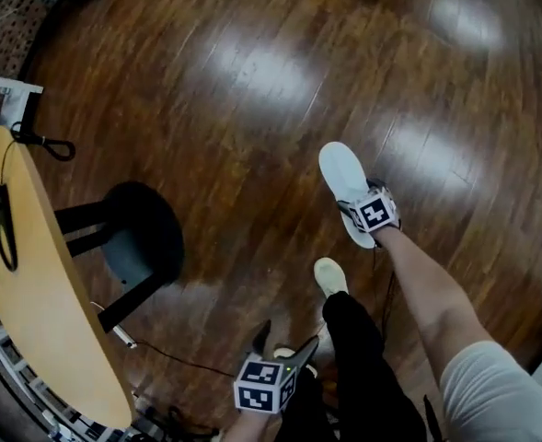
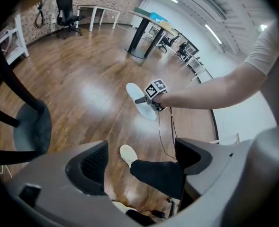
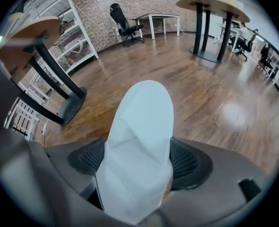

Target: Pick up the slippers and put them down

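Observation:
A pale white slipper (image 1: 342, 173) hangs over the wooden floor, a little right of centre in the head view. My right gripper (image 1: 353, 212) is shut on its near end, and in the right gripper view the slipper (image 3: 141, 126) fills the gap between both pads and points away from my right gripper (image 3: 139, 160). My left gripper (image 1: 284, 343) is low at the bottom of the head view, open and holding nothing. Between the spread jaws of my left gripper (image 2: 141, 160) I see only floor and a trouser leg. The slipper (image 2: 134, 92) also shows further off there.
A yellow round table (image 1: 31, 284) stands at the left, with a black pedestal base (image 1: 146, 233) beside it. A thin cable (image 1: 178, 362) runs over the floor near the table. The person's white shoe (image 1: 330, 274) and dark trouser leg are just under the slipper.

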{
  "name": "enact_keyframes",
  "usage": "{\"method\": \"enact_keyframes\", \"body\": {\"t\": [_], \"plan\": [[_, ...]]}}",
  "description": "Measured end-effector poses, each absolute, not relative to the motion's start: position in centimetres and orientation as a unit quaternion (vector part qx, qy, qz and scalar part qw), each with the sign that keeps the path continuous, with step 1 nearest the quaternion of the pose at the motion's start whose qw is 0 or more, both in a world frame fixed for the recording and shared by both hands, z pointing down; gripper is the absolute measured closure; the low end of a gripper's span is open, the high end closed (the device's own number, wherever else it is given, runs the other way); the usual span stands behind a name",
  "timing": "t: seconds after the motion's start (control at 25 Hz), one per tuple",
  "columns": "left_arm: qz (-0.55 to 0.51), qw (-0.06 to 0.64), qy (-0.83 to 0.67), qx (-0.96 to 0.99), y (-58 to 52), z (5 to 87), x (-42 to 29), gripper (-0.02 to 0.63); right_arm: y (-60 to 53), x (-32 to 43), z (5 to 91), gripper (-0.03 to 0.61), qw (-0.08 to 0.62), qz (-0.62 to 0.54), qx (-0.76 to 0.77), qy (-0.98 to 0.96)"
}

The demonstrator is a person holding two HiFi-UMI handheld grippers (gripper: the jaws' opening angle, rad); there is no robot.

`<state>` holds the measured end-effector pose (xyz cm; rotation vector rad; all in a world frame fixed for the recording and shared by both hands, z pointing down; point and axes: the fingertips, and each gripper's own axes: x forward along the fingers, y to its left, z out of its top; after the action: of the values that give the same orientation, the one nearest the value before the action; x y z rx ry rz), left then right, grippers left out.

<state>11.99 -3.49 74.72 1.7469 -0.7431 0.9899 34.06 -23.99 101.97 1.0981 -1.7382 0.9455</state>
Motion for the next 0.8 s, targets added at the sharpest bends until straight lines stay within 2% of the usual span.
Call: {"method": "enact_keyframes", "body": {"t": [0.28, 0.44, 0.6, 0.8], "plan": [[0.428, 0.476, -0.276, 0.717, -5.9, 89.9, 14.6, 0.173, -24.3, 35.0, 120.2, 0.127, 0.420, 0.400, 0.445, -0.682], [0.447, 0.486, -0.264, 0.703, -4.2, 96.2, 14.0, 0.173, -21.8, 34.7, 127.5, 0.110, 0.423, 0.421, 0.440, -0.671], [0.444, 0.494, -0.264, 0.699, -2.7, 98.8, 13.7, 0.173, -20.2, 34.5, 129.2, 0.061, 0.429, 0.427, 0.433, -0.667], [0.435, 0.485, -0.271, 0.708, -3.4, 94.6, 13.1, 0.173, -17.5, 35.0, 123.6, 0.063, 0.440, 0.443, 0.423, -0.657]]}}
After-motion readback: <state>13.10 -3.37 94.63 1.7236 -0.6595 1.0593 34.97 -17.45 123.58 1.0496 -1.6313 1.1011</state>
